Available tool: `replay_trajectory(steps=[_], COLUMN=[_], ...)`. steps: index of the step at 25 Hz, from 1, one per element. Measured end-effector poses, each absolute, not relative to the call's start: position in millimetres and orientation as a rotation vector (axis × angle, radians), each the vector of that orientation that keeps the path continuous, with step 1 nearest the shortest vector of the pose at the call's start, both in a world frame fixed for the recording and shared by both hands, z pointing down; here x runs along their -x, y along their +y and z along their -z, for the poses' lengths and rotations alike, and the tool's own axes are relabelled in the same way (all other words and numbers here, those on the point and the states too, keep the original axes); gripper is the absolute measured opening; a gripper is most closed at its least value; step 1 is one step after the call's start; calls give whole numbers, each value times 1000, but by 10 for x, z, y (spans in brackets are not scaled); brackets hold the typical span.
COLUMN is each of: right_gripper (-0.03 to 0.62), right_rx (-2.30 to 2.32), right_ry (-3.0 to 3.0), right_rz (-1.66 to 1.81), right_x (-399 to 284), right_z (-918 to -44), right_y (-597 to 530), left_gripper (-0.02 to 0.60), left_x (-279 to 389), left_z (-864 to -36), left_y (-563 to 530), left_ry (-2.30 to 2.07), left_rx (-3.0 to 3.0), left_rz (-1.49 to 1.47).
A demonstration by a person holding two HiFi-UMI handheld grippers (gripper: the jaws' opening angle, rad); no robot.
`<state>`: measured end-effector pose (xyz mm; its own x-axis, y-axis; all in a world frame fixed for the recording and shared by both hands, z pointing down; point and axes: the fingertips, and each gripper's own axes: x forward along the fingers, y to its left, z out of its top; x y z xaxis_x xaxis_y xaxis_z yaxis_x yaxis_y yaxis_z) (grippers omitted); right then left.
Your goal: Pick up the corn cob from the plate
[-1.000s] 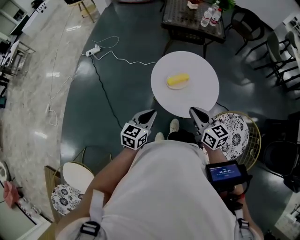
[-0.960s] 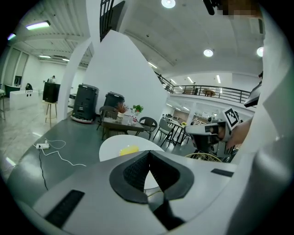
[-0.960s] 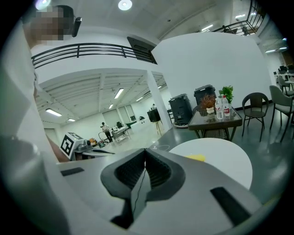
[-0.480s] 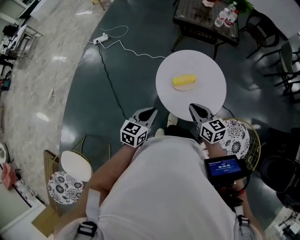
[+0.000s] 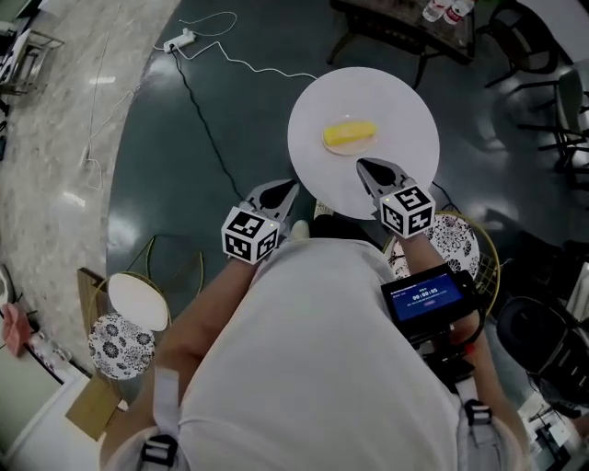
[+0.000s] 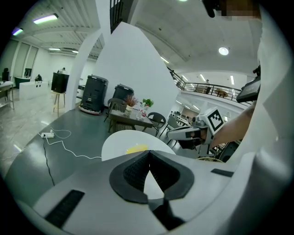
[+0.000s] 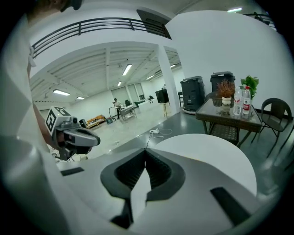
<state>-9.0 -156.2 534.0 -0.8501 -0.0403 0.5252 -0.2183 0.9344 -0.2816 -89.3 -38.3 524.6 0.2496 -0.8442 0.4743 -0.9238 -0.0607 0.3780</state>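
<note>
Stands over the scene in a white shirt [image 5: 313, 350], with a small lit screen [image 5: 425, 296] near the right arm. Holds the left gripper [image 5: 276, 191] off the near-left edge of the round white counter [image 5: 396, 92], above the dark floor. Jaws pressed together at the tips, nothing between them. Holds the right gripper [image 5: 372, 169] further in, over the counter's near part. Points it at the corn cob [image 5: 350, 134], near but clearly apart from it; jaws likewise closed and empty.

Finds the yellow cob lying on its side close to the counter's middle, alone on the white surface. Cannot make out a separate plate under it.

Beyond the counter: a dark table [image 5: 386, 23] bearing water bottles [image 5: 434, 11], and a white cable [image 5: 225, 58] trailing across the floor to a power strip [image 5: 178, 41].

Judged as the approach, grasp not yet begun. Main risk: arriving with jaws closed and merely shoving the cob, likely to roll or skid toward the rim on so smooth a top. Needs jaws spread wider than the cob before descending. Also risks pinching the tapered end and squirting it out sideways, or knocking the counter edge with the left gripper and jolting the cob.
</note>
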Motion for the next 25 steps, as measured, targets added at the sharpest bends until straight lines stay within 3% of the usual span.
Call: replay_trajectory(steps=[25], right_gripper=[9], right_rx=[70], right_ry=[-2244], right_rz=[-55], right_x=[266], right_z=[-6029], right_y=[-1830], left_gripper=[8], left_x=[887], left_z=[-5465], left_y=[-479], left_ry=[-1619], left_rx=[-1749], left_rz=[-225])
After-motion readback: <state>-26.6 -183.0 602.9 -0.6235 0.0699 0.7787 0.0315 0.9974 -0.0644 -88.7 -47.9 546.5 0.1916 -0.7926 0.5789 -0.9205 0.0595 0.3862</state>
